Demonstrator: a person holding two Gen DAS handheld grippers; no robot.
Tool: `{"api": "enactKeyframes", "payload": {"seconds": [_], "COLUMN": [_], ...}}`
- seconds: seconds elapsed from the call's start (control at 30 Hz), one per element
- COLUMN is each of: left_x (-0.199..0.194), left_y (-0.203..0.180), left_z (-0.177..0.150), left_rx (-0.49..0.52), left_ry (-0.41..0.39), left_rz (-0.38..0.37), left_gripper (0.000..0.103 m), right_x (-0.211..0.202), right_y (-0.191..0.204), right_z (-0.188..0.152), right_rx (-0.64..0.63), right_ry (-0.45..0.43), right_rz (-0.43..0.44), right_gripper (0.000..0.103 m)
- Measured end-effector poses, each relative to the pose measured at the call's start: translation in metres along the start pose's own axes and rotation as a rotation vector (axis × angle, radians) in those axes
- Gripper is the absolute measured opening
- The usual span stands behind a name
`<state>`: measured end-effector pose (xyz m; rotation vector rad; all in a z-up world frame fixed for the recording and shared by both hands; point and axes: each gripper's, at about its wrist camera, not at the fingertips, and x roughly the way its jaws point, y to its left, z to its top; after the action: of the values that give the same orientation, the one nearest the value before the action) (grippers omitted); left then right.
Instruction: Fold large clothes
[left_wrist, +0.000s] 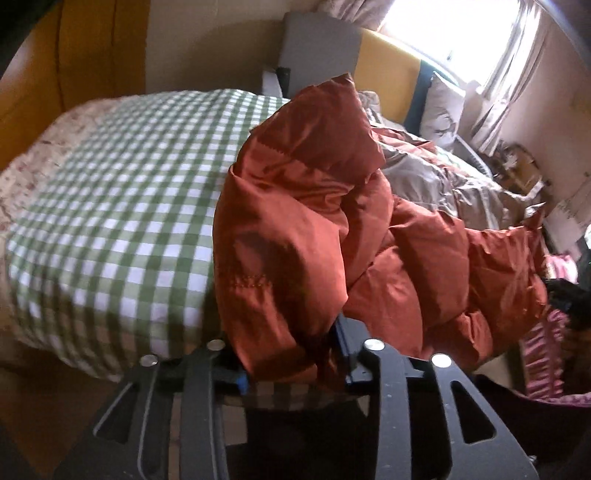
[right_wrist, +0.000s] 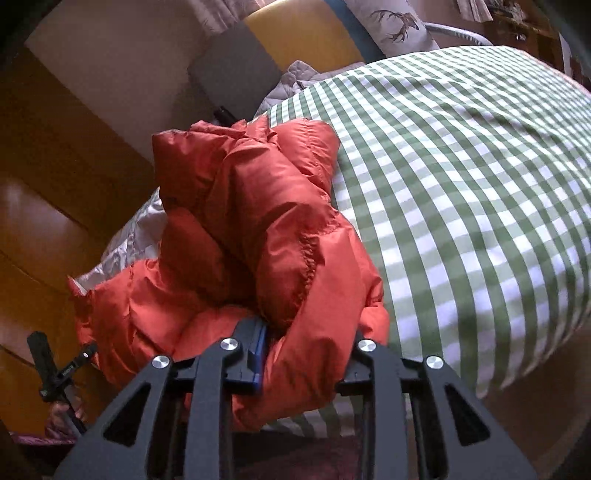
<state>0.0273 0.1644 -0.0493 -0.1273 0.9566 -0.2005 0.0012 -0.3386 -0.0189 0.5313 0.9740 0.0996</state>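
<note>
On my left wrist camera, the left gripper (left_wrist: 291, 363) is clamped on a bunched fold of the orange puffer jacket (left_wrist: 332, 221), which rises off the green checked bedspread (left_wrist: 110, 206) and trails right toward a grey quilt (left_wrist: 443, 173). A pillow (left_wrist: 441, 107) leans by the window. On my right wrist camera, the right gripper (right_wrist: 306, 354) is likewise closed on the jacket (right_wrist: 266, 229), with padding bulging between its fingers, at the bedspread's (right_wrist: 461, 184) near edge.

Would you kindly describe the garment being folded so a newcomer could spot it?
Find the bed's green-and-white checked cover. At its near edge, bunched between both grippers, is the rust-orange quilted puffer jacket: shiny and puffy, unlike the flat grey bedding behind.
</note>
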Motion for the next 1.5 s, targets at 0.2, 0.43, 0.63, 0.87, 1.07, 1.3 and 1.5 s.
{"api": "enactKeyframes", "payload": {"seconds": [0.2, 0.43, 0.63, 0.87, 1.07, 1.3, 1.5], "left_x": [-0.007, -0.02, -0.022, -0.029, -0.034, -0.029, -0.008], "left_y": [0.001, 0.005, 0.0, -0.007, -0.002, 0.022, 0.034], "left_z": [0.001, -0.002, -0.002, 0.008, 0.025, 0.059, 0.079], "left_rx": [0.033, 0.042, 0.071, 0.12, 0.126, 0.066, 0.008], "left_ry": [-0.051, -0.074, -0.085, -0.118, -0.14, -0.163, -0.14], "left_rz": [0.076, 0.119, 0.167, 0.2, 0.155, -0.039, -0.171], "left_gripper": [0.065, 0.068, 0.079, 0.079, 0.079, 0.082, 0.089], "right_x": [-0.009, -0.015, -0.02, -0.024, -0.024, -0.026, -0.013], "right_y": [0.013, 0.025, 0.026, 0.028, 0.039, 0.056, 0.051], "right_z": [0.001, 0.005, 0.01, 0.02, 0.033, 0.051, 0.065], "right_rx": [-0.048, -0.104, -0.131, -0.15, -0.186, -0.292, -0.322], "right_ry": [-0.007, -0.045, -0.084, -0.115, -0.125, -0.125, -0.087], "right_rz": [-0.058, -0.113, -0.146, -0.156, -0.148, -0.137, -0.124], "right_gripper": [0.052, 0.081, 0.089, 0.089, 0.089, 0.089, 0.089]}}
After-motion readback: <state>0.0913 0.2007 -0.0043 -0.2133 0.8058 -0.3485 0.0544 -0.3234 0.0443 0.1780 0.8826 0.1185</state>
